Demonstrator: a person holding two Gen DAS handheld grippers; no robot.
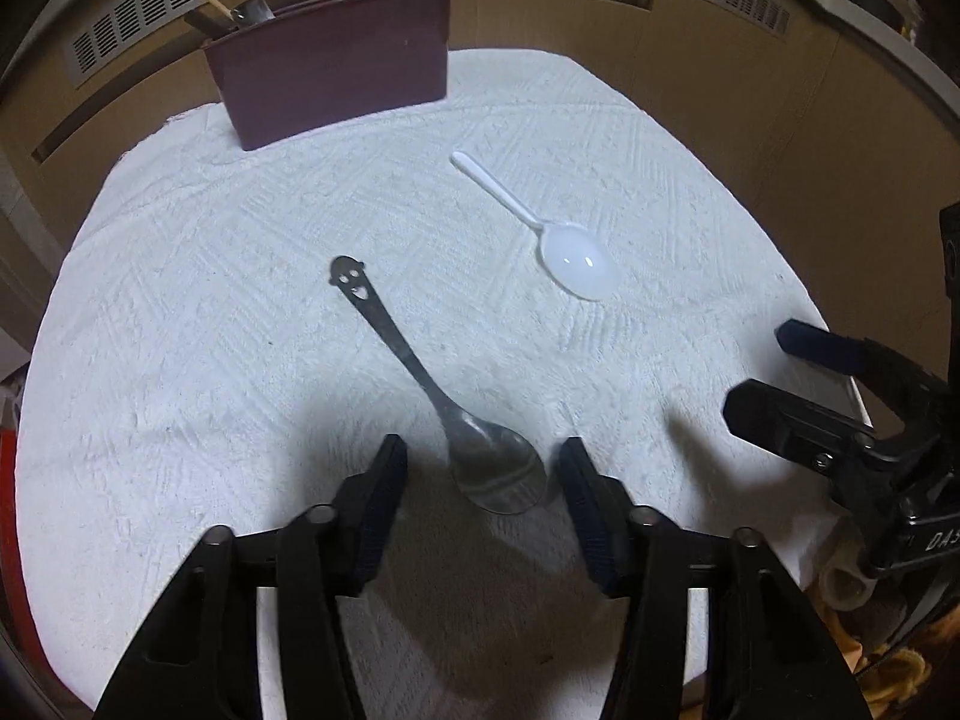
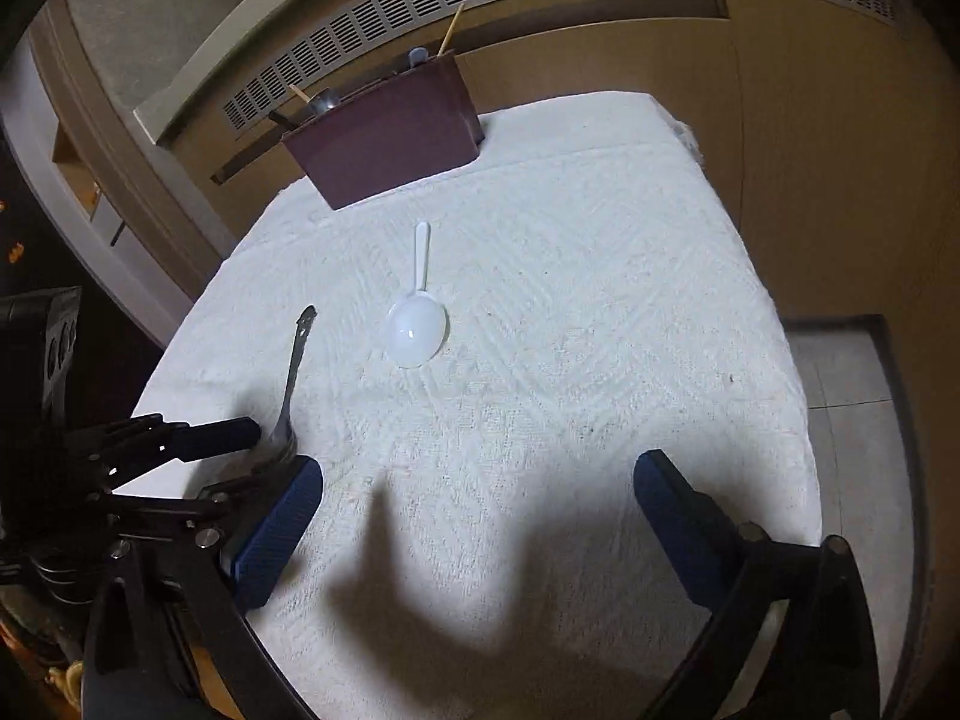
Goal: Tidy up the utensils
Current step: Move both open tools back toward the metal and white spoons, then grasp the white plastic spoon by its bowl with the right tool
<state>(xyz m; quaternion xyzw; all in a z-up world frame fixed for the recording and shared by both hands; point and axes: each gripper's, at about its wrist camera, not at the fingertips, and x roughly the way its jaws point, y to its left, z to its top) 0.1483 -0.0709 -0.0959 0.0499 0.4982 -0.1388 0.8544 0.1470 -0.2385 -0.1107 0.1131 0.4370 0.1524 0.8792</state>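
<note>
A metal spoon (image 1: 420, 378) with a face cut-out handle lies on the white cloth (image 1: 210, 330), bowl toward me. My left gripper (image 1: 483, 456) is open, its fingers on either side of the spoon's bowl, not closed on it. A white plastic spoon (image 1: 570, 261) lies farther right. The right gripper (image 1: 762, 372) shows open at the right edge. In the right wrist view, my right gripper (image 2: 477, 480) is open and empty over bare cloth (image 2: 600, 330); the plastic spoon (image 2: 417, 327) is ahead, the metal spoon (image 2: 294, 372) to the left beside the left gripper (image 2: 240, 450).
A dark red utensil holder (image 1: 336, 78) stands at the cloth's far edge with chopsticks and utensils in it; it also shows in the right wrist view (image 2: 390, 144). Behind it is a wooden wall with vent grilles (image 2: 408, 18). The table edge drops off on the right (image 2: 810, 420).
</note>
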